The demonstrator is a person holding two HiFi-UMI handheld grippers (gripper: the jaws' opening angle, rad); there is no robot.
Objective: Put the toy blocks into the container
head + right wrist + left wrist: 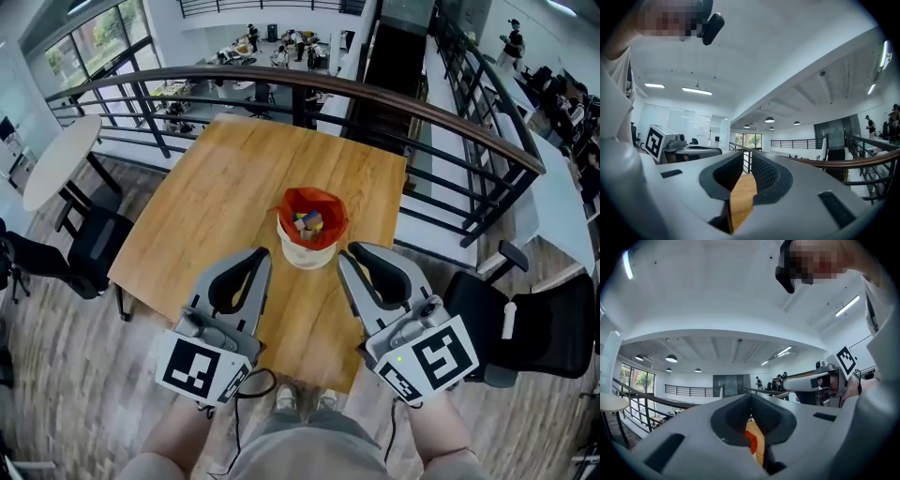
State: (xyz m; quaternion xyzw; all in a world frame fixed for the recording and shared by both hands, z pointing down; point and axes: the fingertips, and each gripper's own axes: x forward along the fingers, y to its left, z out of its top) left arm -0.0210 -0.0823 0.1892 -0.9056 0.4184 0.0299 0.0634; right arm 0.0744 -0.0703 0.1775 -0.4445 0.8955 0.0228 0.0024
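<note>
A white container (307, 253) lined with a red bag (328, 208) stands in the middle of the wooden table (216, 197), with several coloured toy blocks (307, 223) inside it. Both grippers are held high over the table's near edge, pointing level. My left gripper (261, 253) (751, 397) is left of the container, its tips together and nothing between them; a strip of red bag (751, 445) shows through its gap. My right gripper (352, 249) (747, 157) is right of the container, its tips together too, with only table wood (742, 197) seen between its jaws.
A curved black railing (422, 108) runs behind the table, with a drop to a lower floor beyond it. A black chair (94, 248) and a round white table (56, 159) stand at the left, another black chair (525, 328) at the right. The person's feet (302, 401) are at the near edge.
</note>
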